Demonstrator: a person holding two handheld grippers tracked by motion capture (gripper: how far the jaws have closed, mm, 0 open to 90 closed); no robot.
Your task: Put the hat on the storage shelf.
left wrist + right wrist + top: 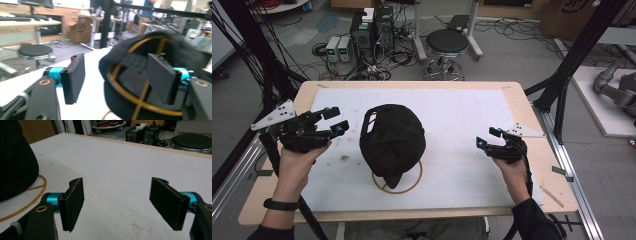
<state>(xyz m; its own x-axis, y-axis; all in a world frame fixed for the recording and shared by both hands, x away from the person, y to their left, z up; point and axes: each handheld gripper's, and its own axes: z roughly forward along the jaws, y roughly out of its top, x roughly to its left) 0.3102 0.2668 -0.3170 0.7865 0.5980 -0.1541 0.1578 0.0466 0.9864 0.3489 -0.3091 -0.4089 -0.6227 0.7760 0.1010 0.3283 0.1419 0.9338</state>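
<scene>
cap (pixel 392 137) on wire stand (pixel 398 186), both tongs apart

One black cap (pixel 393 137) sits over one gold wire stand (pixel 397 187), just beyond the left gripper's (pixel 335 120) fingertips (pixel 74 80). Two grippers are present, the left one and the right gripper (pixel 488 137), each with two black jaws set apart with nothing between them. One white mat (pixel 472 120) covers one wooden table (pixel 532 135) beneath the right fingers (pixel 72 202). One round stool (pixel 447 42) and two black computer towers (pixel 373 30) stand on the floor beyond.
</scene>
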